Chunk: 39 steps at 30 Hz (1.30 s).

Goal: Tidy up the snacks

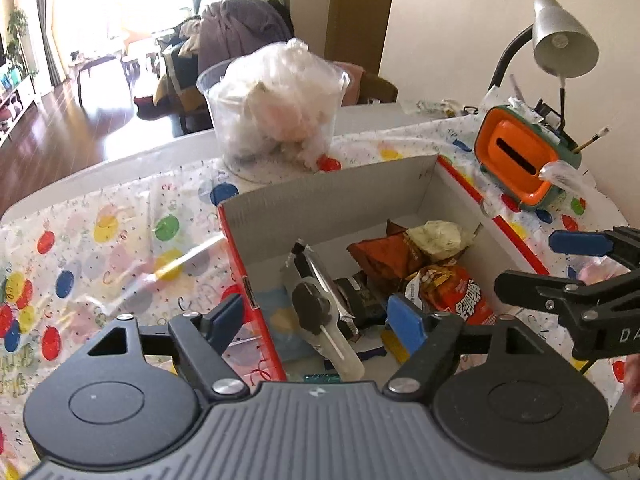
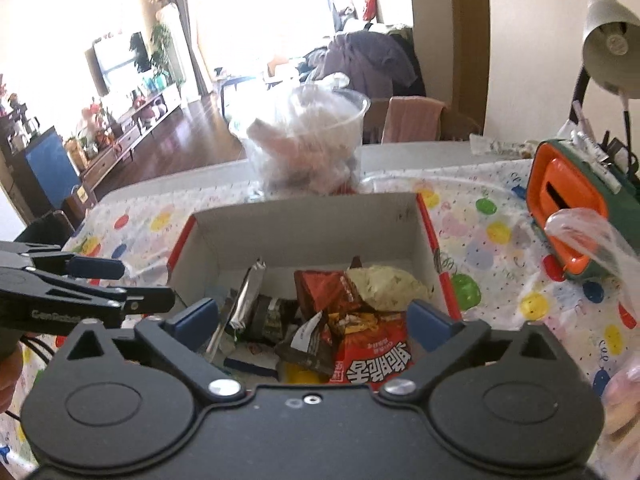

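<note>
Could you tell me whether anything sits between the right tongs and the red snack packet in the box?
Nothing visible does. The right tongs hang open right over the red packet in the box, and the gap between them looks free. A dark packet overlaps its left edge, so a grasp might catch both.

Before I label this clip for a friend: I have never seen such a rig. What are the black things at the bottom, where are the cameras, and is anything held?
No robot arm here: a person holds a two-finger tool in each hand, each with a fisheye camera looking along its blue-padded fingers. The left tool fills one picture's bottom, the right tool the other's. Both are open and hold nothing. They hover over an open cardboard box of snack packets, including a red packet. The box sits on a dotted tablecloth, with a clear tub of plastic bags behind it and an orange-green holder and desk lamp to the right.
</note>
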### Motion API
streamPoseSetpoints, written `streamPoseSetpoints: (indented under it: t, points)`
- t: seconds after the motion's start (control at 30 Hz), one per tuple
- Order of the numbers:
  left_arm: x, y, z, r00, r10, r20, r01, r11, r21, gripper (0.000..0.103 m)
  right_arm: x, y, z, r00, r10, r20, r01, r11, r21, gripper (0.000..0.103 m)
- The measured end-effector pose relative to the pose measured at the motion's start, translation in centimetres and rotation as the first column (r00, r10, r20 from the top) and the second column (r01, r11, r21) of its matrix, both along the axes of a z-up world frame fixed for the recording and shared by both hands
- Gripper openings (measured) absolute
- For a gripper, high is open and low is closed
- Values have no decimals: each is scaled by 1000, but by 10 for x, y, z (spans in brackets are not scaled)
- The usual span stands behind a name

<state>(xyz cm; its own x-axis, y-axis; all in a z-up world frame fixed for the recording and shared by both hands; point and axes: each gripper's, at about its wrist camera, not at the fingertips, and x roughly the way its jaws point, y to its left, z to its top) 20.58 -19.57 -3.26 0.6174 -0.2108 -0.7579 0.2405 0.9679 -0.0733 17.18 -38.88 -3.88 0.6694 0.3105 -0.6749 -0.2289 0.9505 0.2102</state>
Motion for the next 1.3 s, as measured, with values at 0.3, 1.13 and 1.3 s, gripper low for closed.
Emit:
streamPoseSetpoints:
  t: [0.3,1.13,1.3]
  points:
    - [-27,9,19,997,-14,80,15,1000,-4,86,-21,-1,13,997,-48,54,46,999,27,103]
    - [-64,21,39,990,71,120,-62,995,-82,103,-64,7,39,981,-93,170,88,995,35,103]
    - [-67,19,40,989,81,121,-74,995,-65,103,-66,12,36,986,-80,148,79,997,7,103]
